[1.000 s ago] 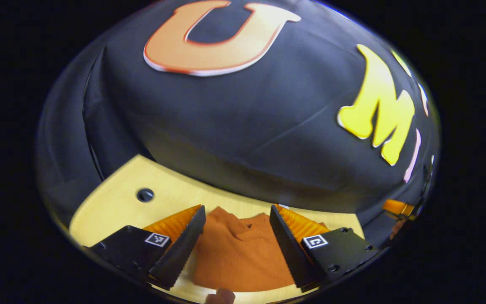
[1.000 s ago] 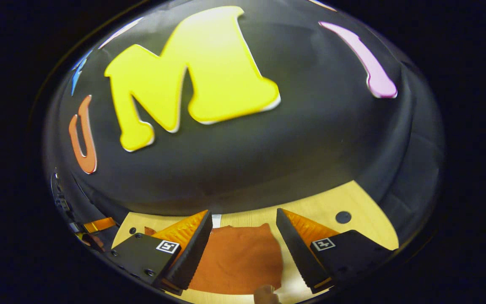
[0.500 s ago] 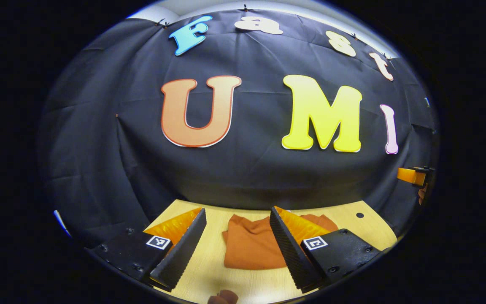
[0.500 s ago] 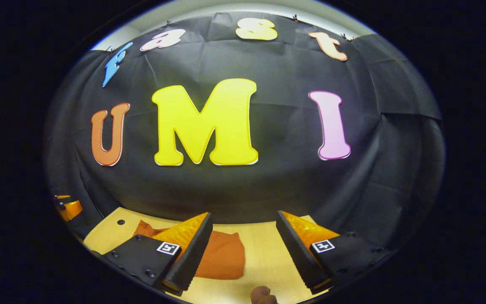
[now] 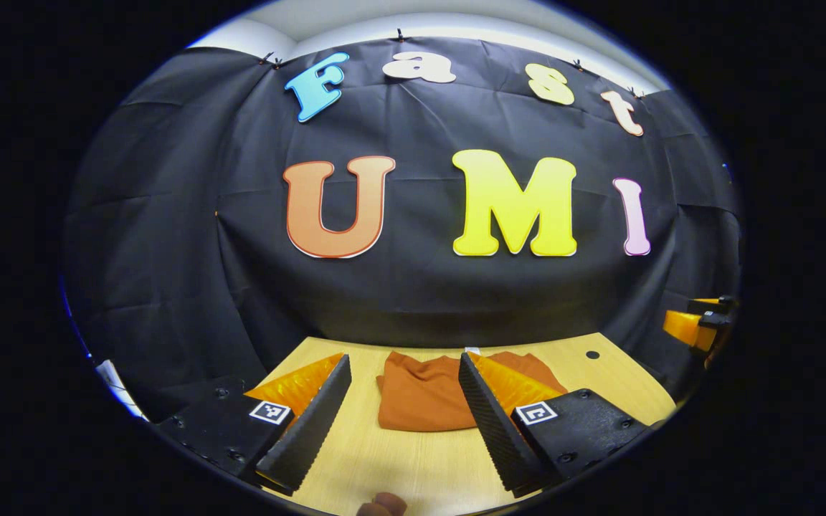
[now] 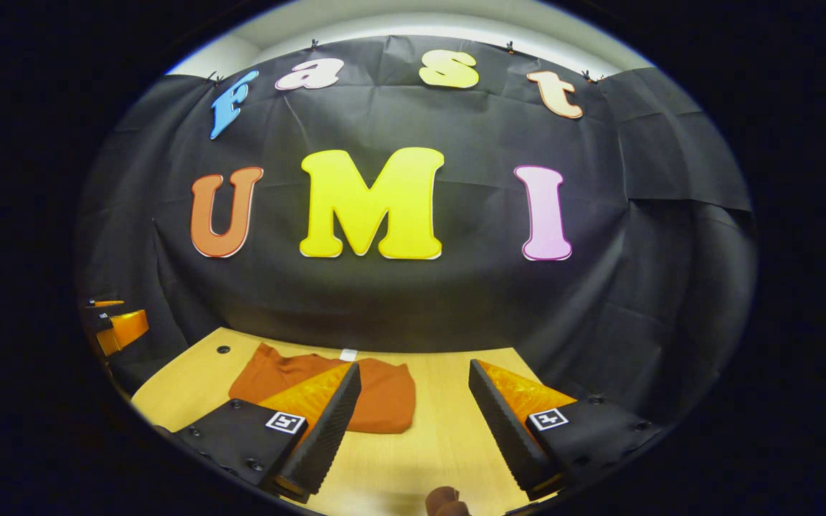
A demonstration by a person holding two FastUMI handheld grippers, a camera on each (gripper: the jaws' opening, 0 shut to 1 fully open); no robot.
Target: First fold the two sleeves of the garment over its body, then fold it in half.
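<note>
In the left gripper view, the left gripper is held with its two fingers spread wide apart, nothing caught between them, above the pale wooden table. Beyond the fingertips, the folded rust-orange cloth garment is seen lying flat on the table as a compact bundle, its near edge straight and its far edge rumpled, close to the black cloth booth wall. Its right part is covered by the gripper's right-hand finger. A small round dark hole is set in the table top to the right of the garment. The right gripper is glimpsed at the far right edge.

In the right gripper view, the right gripper is likewise held spread, gripping nothing, over bare table. The garment is seen ahead and to the left, partly hidden by the left-hand finger. Part of the left gripper is glimpsed at the far left edge, well apart.
</note>
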